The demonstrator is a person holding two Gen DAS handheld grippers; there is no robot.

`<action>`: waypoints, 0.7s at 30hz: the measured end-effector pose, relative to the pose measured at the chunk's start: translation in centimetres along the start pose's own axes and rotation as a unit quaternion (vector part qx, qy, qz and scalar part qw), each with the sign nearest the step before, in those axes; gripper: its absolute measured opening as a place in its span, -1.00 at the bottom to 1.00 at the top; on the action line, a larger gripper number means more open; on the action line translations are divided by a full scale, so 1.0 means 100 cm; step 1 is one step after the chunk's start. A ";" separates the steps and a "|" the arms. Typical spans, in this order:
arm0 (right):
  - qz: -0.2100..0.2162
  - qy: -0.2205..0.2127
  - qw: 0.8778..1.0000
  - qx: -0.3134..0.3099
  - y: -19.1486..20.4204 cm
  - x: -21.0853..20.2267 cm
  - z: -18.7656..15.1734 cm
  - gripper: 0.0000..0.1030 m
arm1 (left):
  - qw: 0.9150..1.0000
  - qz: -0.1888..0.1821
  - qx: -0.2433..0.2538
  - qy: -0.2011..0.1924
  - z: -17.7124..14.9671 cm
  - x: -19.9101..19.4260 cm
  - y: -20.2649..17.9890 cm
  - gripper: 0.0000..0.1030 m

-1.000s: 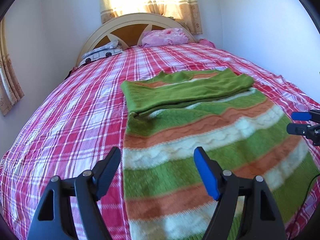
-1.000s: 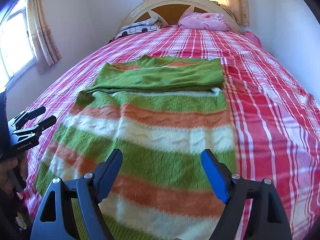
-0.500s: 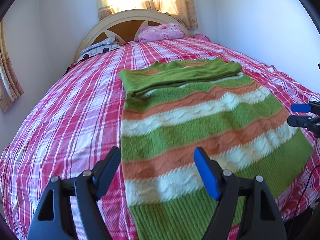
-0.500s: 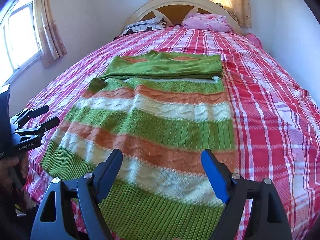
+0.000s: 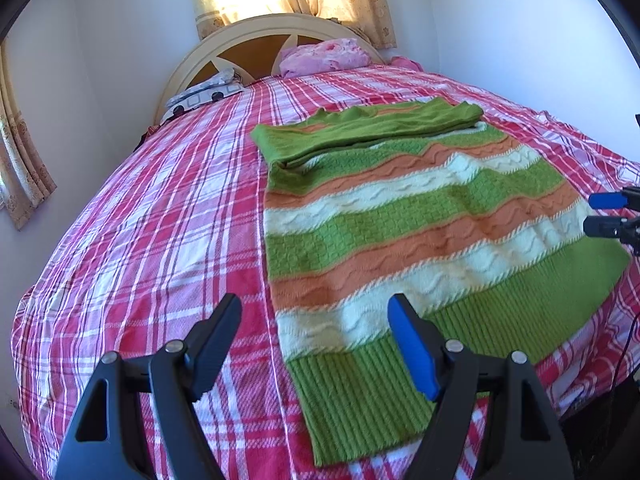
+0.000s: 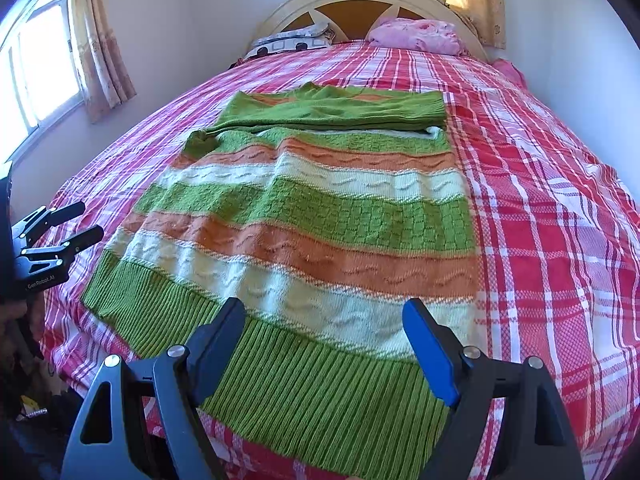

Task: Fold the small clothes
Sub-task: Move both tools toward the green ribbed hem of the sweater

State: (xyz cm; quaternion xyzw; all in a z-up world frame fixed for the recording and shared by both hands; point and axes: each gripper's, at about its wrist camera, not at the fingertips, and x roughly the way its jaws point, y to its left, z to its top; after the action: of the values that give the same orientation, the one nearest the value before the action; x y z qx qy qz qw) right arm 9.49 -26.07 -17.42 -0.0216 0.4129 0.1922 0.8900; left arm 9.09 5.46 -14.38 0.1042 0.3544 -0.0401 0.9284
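Note:
A knitted sweater (image 5: 416, 216) with green, orange and white stripes lies flat on the bed; it also shows in the right wrist view (image 6: 320, 216). Its green sleeves (image 5: 368, 130) are folded across the top. Its ribbed green hem (image 6: 320, 396) lies at the near edge of the bed. My left gripper (image 5: 316, 340) is open and empty, just above the hem's left corner. My right gripper (image 6: 324, 344) is open and empty, above the hem's right part. Each gripper shows at the edge of the other's view, the right gripper (image 5: 608, 214) and the left gripper (image 6: 60, 228).
The bed has a red and white plaid cover (image 5: 152, 232). A pink pillow (image 5: 324, 54) and a patterned pillow (image 5: 204, 92) lie by the cream headboard (image 5: 224, 40). White walls stand on both sides, curtained windows at the back and left.
Both grippers have pulled back toward the foot of the bed. The sweater's hem, out of view a second ago, now shows in full. Both stay open.

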 end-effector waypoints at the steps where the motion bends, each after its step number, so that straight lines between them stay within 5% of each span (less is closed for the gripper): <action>1: 0.000 0.000 1.000 0.000 0.000 -0.001 -0.001 0.58 | 1.000 0.000 -0.001 0.003 -0.003 0.000 0.000 0.52; 8: -0.005 0.003 1.000 0.003 -0.004 -0.006 -0.016 0.58 | 1.000 0.004 -0.018 0.016 -0.025 -0.007 0.017 0.52; 15: -0.015 0.002 1.000 0.019 -0.019 -0.015 -0.031 0.58 | 0.994 -0.025 -0.094 0.041 -0.045 -0.001 0.048 0.51; 21: -0.027 0.001 0.999 0.027 -0.032 -0.021 -0.038 0.58 | 0.990 -0.059 -0.121 0.031 -0.047 -0.003 0.043 0.21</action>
State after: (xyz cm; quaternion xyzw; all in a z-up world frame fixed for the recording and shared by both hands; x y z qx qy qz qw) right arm 6.68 -30.43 -18.76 -0.0095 0.4184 0.1567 0.8946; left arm 6.44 10.67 -16.89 -0.0285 0.3911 -0.0486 0.9186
